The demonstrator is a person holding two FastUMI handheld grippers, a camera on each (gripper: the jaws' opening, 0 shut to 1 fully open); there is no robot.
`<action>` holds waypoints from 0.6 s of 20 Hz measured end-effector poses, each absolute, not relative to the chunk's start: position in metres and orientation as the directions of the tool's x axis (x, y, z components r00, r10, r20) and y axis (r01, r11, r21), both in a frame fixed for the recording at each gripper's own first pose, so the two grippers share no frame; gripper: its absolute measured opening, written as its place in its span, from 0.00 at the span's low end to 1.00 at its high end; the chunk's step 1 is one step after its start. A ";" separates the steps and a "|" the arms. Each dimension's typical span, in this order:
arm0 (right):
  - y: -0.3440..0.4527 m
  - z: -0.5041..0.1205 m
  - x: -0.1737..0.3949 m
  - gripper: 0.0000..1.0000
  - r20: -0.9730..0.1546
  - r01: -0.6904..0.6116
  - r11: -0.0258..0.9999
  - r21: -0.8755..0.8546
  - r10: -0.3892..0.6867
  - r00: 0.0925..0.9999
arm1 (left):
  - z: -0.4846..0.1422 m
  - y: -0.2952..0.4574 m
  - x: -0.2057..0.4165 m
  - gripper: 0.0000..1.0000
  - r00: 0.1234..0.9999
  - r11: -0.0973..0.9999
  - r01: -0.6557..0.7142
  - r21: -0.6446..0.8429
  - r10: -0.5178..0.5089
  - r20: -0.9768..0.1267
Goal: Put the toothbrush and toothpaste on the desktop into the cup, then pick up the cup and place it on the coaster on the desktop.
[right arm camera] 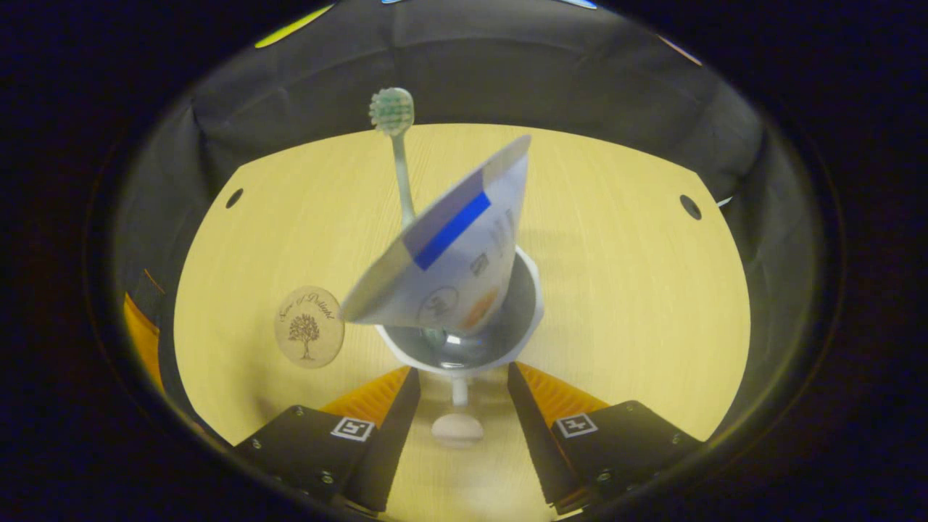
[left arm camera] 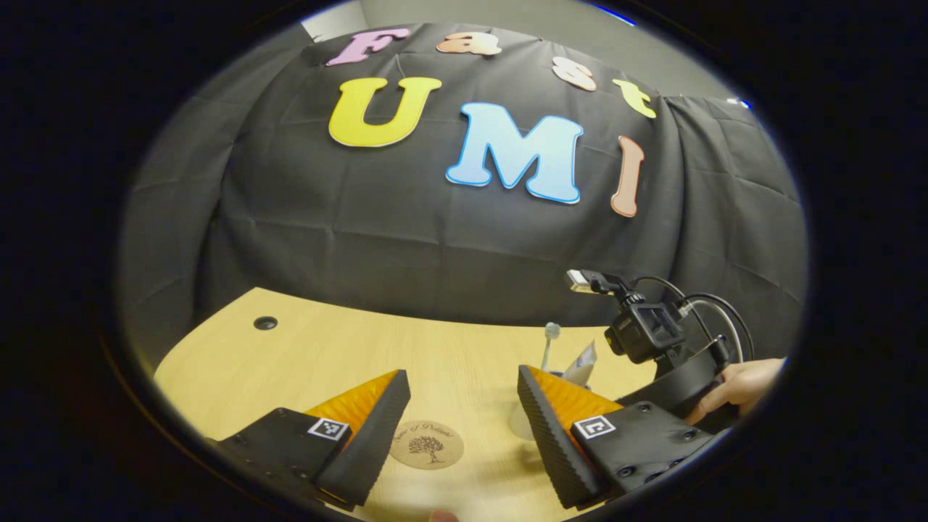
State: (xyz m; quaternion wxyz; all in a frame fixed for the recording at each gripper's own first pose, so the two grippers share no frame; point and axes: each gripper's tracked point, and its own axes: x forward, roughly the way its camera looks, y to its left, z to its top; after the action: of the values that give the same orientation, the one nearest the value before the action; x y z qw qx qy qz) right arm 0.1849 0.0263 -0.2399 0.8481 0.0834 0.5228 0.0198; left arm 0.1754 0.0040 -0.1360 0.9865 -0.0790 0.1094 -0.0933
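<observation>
Left gripper view: the left gripper (left arm camera: pixel 458 428) hangs above the wooden desktop (left arm camera: pixel 326 355) with its jaws spread wide and nothing between them; the round coaster (left arm camera: pixel 426 444), a pale disc printed with a tree motif and script, lies flat on the desktop in the gap between the fingers; beyond the right-hand finger, the toothbrush (left arm camera: pixel 549 342) head and the flat end of the toothpaste (left arm camera: pixel 583 362) tube rise upright; the cup (left arm camera: pixel 520 422) that holds them is largely hidden behind that finger; farther right, the right gripper (left arm camera: pixel 656 341) is held by a hand (left arm camera: pixel 736 388); its fingers are hidden from this angle.

Right gripper view: the right gripper (right arm camera: pixel 460 406) looks down on the cup (right arm camera: pixel 533 290), a white vessel with a dark, glossy interior; its jaws are parted, one on either side of the cup's stem, and whether they touch it cannot be told; the toothbrush (right arm camera: pixel 395 138), pale green with a bristled head, stands in the cup leaning away; the toothpaste (right arm camera: pixel 449 246), a white tube with a blue band and small printed markings, leans crimped end up across the cup mouth; the coaster (right arm camera: pixel 309 327) lies just beside the cup, apart from it, on the desktop (right arm camera: pixel 631 290).
</observation>
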 end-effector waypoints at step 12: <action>0.026 -0.250 0.184 0.29 -0.896 0.062 0.987 0.150 0.109 0.431 | -0.148 0.027 0.162 0.96 0.952 0.971 0.166 -0.173 -0.203 -0.228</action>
State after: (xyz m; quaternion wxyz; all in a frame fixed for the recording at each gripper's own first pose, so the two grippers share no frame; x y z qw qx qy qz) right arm 0.1841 0.0259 -0.2500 0.8421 0.0799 0.5332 0.0140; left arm 0.1618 0.0267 -0.1478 0.9851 -0.0761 0.1228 -0.0935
